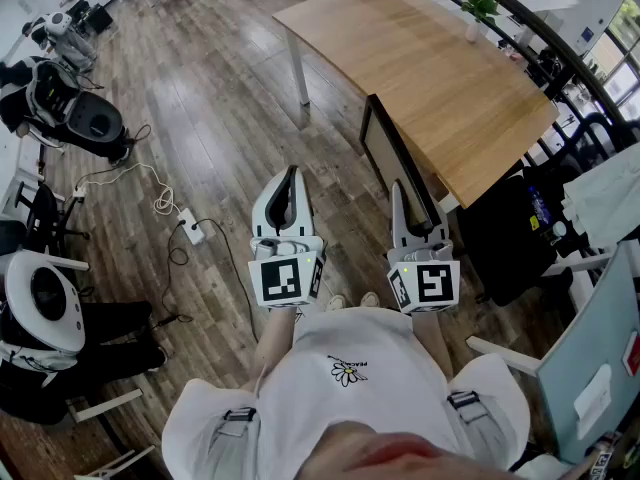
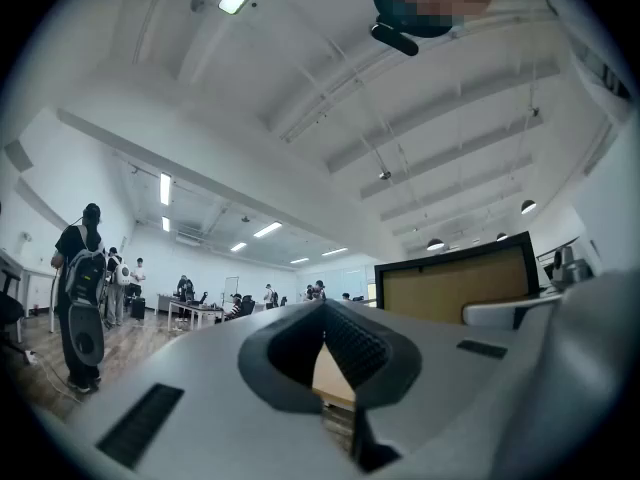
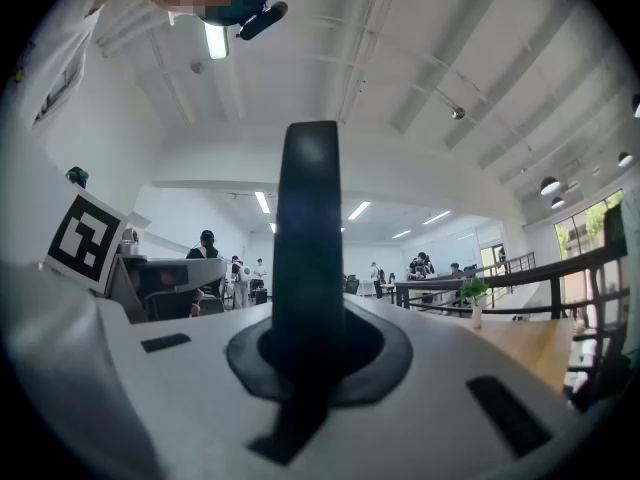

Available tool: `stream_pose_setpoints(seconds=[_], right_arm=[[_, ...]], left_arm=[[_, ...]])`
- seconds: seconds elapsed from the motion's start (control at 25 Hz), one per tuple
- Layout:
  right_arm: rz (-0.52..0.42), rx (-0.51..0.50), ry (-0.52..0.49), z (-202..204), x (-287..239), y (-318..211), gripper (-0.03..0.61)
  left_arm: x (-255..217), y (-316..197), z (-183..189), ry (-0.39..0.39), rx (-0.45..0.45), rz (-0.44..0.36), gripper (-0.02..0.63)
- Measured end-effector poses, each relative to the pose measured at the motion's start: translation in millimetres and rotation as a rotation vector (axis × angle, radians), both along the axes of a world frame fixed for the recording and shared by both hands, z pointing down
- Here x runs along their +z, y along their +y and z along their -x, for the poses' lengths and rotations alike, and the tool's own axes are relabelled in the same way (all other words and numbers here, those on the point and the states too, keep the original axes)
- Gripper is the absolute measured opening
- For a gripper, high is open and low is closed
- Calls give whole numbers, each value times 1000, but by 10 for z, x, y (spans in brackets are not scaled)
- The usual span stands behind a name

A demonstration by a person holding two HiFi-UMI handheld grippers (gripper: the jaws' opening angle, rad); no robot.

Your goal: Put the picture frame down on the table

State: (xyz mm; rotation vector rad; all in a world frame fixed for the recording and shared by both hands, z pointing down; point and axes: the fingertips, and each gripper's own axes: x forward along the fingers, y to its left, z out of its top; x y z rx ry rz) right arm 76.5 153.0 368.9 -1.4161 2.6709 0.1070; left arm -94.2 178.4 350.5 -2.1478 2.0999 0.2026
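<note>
The picture frame [image 1: 385, 143], black-edged around a brown panel, is held upright in the air beside the near edge of the wooden table [image 1: 420, 58]. My right gripper [image 1: 400, 200] is shut on the frame's near edge. In the right gripper view that edge shows as a black upright bar [image 3: 310, 238] rising from between the jaws of the right gripper [image 3: 308, 353]. My left gripper [image 1: 290, 186] hangs to the left of the frame, shut with nothing in it. The left gripper view shows the left gripper [image 2: 325, 343] with its pads together and the frame [image 2: 455, 288] off to the right.
A potted plant [image 1: 480, 8] stands at the table's far end. A power strip with a white cable [image 1: 190, 230] lies on the wood floor. Dark and white machines [image 1: 75, 113] line the left side. A black chair [image 1: 520, 233] sits right of the table.
</note>
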Motion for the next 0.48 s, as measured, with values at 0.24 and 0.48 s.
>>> stream_pose_setpoints(seconds=[0.24, 0.48], right_arm=[[0, -14, 12, 36, 25, -3, 18], [21, -5, -9, -87, 57, -71, 18]], left_arm=[[32, -42, -4, -2, 10, 10, 15], [36, -139, -134, 4, 28, 2, 15]])
